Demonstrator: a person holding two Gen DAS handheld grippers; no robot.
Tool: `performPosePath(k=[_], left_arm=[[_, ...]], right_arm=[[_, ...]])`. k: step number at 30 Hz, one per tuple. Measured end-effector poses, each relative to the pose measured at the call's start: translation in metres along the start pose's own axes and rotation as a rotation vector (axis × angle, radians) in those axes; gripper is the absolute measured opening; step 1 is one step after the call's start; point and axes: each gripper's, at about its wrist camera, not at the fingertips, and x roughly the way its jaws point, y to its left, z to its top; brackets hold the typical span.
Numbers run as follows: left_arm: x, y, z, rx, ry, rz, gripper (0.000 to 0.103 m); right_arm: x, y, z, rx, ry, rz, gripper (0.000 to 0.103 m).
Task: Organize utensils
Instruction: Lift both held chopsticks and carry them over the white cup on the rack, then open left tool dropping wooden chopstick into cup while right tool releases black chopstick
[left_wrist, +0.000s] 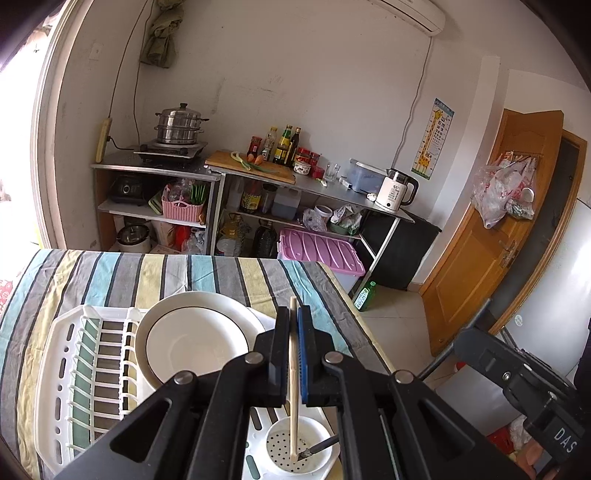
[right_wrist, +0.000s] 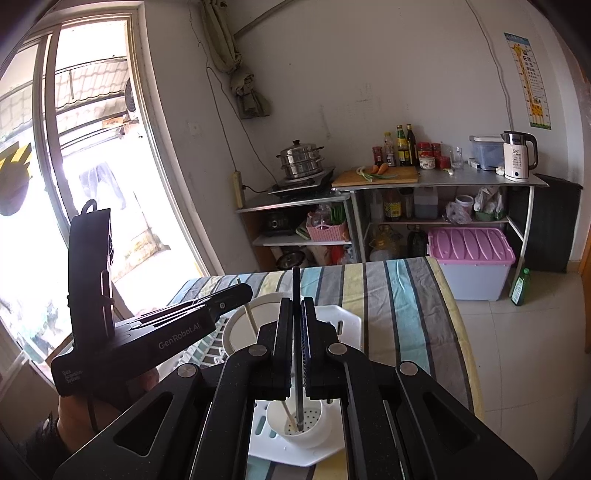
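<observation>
The lower right part of the plate is covered by the left gripper. The near end of the dish rack is cut off at the frame's bottom. Labels on the bottles are too small to be read.

Between the left gripper's matt black fingers sits a pale wooden chopstick; below them, a smooth white plastic utensil cup (perforated bottom). The right gripper pinches a dark utensil, seemingly metal, over striped cloth.
</observation>
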Motion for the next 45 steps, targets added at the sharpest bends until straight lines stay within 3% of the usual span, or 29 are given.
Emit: performPosePath(k=[10, 21, 27, 37, 45], left_arm=[[0.016, 0.018, -0.019, -0.043, 0.047, 0.029, 0.005], [0.001, 0.021, -0.030, 0.001, 0.050, 0.075, 0.006], [-0.011, 0.016, -0.036, 0.031, 0.050, 0.093, 0.018], [-0.054, 0.005, -0.062, 0.112, 0.022, 0.119, 0.020], [-0.114, -0.001, -0.114, 0.196, -0.008, 0.140, 0.020]], right_arm=[[0.010, -0.018, -0.010, 0.036, 0.033, -0.034, 0.004], [0.001, -0.033, -0.013, 0.035, 0.070, -0.070, 0.005], [-0.008, -0.035, -0.020, 0.028, 0.081, -0.078, 0.015], [-0.046, -0.028, -0.039, 0.009, 0.051, -0.072, 0.015], [-0.092, -0.002, -0.086, -0.030, 0.036, -0.030, 0.016]])
